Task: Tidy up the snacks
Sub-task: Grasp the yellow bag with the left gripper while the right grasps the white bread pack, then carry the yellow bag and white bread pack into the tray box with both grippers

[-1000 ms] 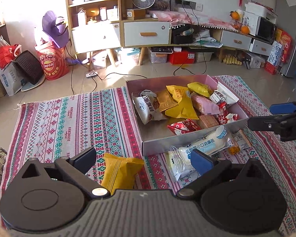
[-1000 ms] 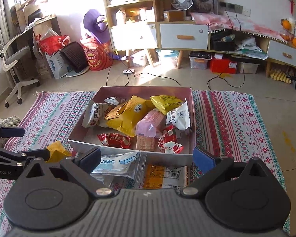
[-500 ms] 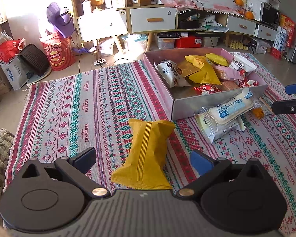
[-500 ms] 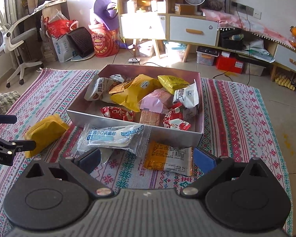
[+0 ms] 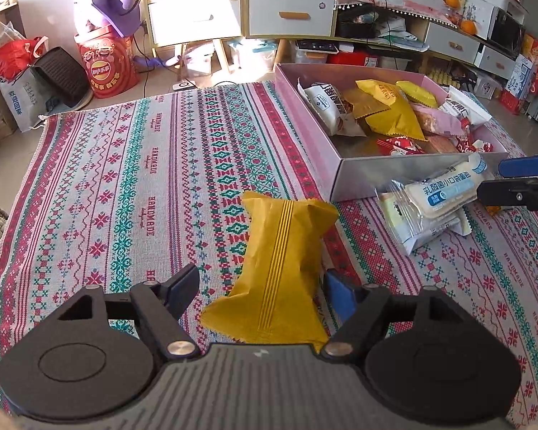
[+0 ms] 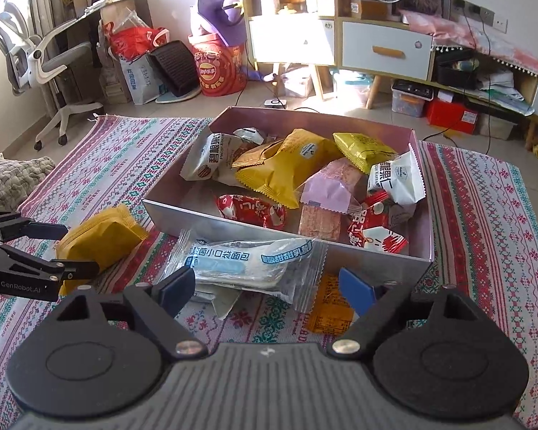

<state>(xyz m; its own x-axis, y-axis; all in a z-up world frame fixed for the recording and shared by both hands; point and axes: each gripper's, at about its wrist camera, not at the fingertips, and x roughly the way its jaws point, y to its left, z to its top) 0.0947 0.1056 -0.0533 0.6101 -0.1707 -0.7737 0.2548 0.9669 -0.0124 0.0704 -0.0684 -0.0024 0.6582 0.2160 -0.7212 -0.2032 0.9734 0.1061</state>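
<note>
A yellow snack packet (image 5: 279, 268) lies on the patterned rug; it also shows in the right wrist view (image 6: 100, 236). My left gripper (image 5: 262, 290) is open, its fingers on either side of the packet's near end. A pink box (image 5: 340, 175) holds several snack packets. Clear bread packets (image 6: 247, 261) lie on the rug in front of the box, also in the left wrist view (image 5: 437, 197). My right gripper (image 6: 265, 286) is open with its fingers around the bread packets' near edge. An orange packet (image 6: 330, 308) lies beside them.
The patterned rug (image 5: 143, 179) covers the floor. Behind it stand a red Lay's bucket (image 5: 107, 68), bags (image 5: 14, 82), shelves and drawers (image 5: 290, 14). An office chair (image 6: 36, 61) stands at far left. A knitted cushion (image 6: 10, 179) lies at the rug's left edge.
My left gripper has moved in on the yellow packet, which now lies between its fingers. My right gripper has dropped lower toward the bread packets. Both stay open.
</note>
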